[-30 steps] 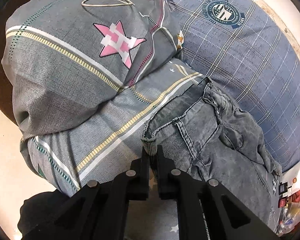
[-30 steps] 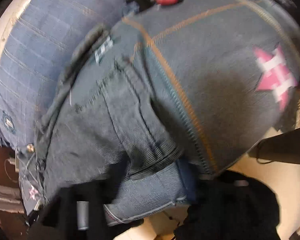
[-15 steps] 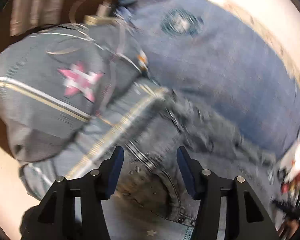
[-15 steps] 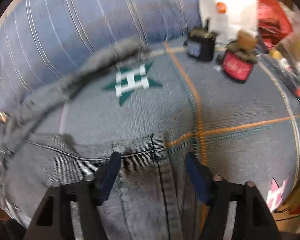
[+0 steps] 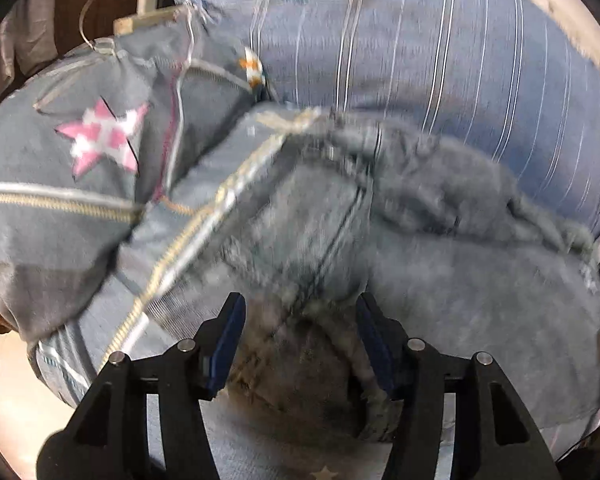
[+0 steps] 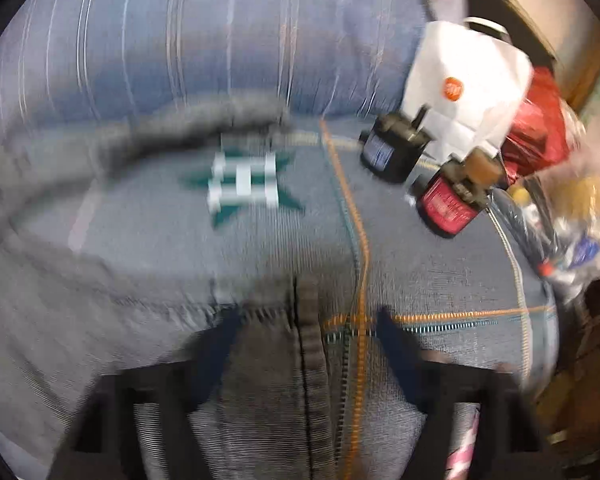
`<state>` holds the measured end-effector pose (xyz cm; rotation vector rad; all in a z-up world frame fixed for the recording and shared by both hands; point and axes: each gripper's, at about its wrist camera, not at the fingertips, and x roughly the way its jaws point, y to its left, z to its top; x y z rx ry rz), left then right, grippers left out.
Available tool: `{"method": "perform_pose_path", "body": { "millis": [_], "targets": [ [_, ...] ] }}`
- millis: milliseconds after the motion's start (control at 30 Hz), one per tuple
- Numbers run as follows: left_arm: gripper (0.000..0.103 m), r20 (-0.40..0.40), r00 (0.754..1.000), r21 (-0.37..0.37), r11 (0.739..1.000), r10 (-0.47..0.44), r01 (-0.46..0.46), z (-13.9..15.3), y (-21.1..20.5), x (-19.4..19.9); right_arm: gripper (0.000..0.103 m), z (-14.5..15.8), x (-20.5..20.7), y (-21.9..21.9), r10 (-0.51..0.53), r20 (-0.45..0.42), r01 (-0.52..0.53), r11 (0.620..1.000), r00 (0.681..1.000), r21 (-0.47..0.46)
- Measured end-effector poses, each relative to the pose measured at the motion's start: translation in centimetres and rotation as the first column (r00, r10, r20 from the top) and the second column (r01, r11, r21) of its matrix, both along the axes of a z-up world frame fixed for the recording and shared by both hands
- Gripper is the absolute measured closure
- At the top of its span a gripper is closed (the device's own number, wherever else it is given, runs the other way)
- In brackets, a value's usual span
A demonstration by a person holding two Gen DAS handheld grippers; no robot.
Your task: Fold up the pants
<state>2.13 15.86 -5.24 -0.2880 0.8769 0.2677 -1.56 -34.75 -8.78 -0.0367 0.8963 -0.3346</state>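
Grey denim pants [image 5: 439,280] lie crumpled on a grey quilt [image 5: 40,248] with a pink star; the picture is blurred. My left gripper [image 5: 301,320] hovers over the pants, jaws apart and still opening. Denim lies under the gap, and the blue pads [image 5: 230,340] do not press it. In the right wrist view a pants leg end with a dark seam [image 6: 303,360] lies on the quilt near a green star [image 6: 244,184]. My right gripper [image 6: 307,332] straddles that seam, its blurred jaws opening wide and gripping nothing.
A blue striped pillow [image 5: 419,60] lies behind the pants. A white charger and cable [image 5: 148,12] sit at the quilt's far left. A black bottle [image 6: 391,152], a red one [image 6: 447,208], a white bag [image 6: 467,88] and plastic-wrapped clutter [image 6: 571,232] crowd the right.
My left gripper, shut on the pants' edge a second ago, has let go, opened and shifted over the pants. The right view swung from the leg toward the quilt, and its jaws spread wider.
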Motion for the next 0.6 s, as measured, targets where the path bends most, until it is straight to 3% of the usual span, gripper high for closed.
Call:
{"method": "perform_pose_path", "body": {
  "millis": [100,200,267,333,400,467,533,600],
  "targets": [
    [0.042,0.052,0.999,0.027,1.0,0.001,-0.003,1.4,0.5,1.7,0.024,2.9,0.4,-0.1,0.015,0.096,-0.018,0.999,0.995,0.029],
    [0.042,0.038,0.999,0.048,0.999,0.01,-0.012,1.4,1.0,3.8,0.024,4.0,4.2,-0.6,0.046,0.124,-0.067,0.982,0.991,0.174],
    [0.042,0.053,0.999,0.054,0.998,0.012,-0.014,1.5,1.2,5.0,0.024,3.6,7.2,-2.2,0.031,0.136,-0.083,0.915,0.99,0.396],
    [0.042,0.05,0.998,0.064,0.997,0.032,-0.035,1.4,1.7,5.9,0.025,2.7,10.1,-3.7,-0.029,0.126,-0.046,0.83,0.992,0.556],
    [0.042,0.06,0.997,0.023,0.998,0.054,-0.056,1.1,2.6,7.5,0.028,1.7,12.2,-4.7,-0.092,0.108,-0.004,0.743,0.99,0.669],
    [0.042,0.065,0.996,0.011,0.998,0.066,-0.067,0.7,3.2,8.8,0.036,0.6,14.7,-5.1,-0.12,0.083,0.023,0.689,0.989,0.724],
    [0.042,0.063,0.996,0.021,0.997,0.067,-0.068,-0.2,3.4,10.1,0.043,-0.3,16.4,-4.9,-0.145,0.056,0.059,0.684,0.988,0.727],
    [0.042,0.028,0.998,0.022,0.998,0.063,-0.063,-1.5,3.5,11.2,0.07,-2.0,18.0,-5.1,-0.159,0.008,0.099,0.654,0.987,0.75]
  ]
}}
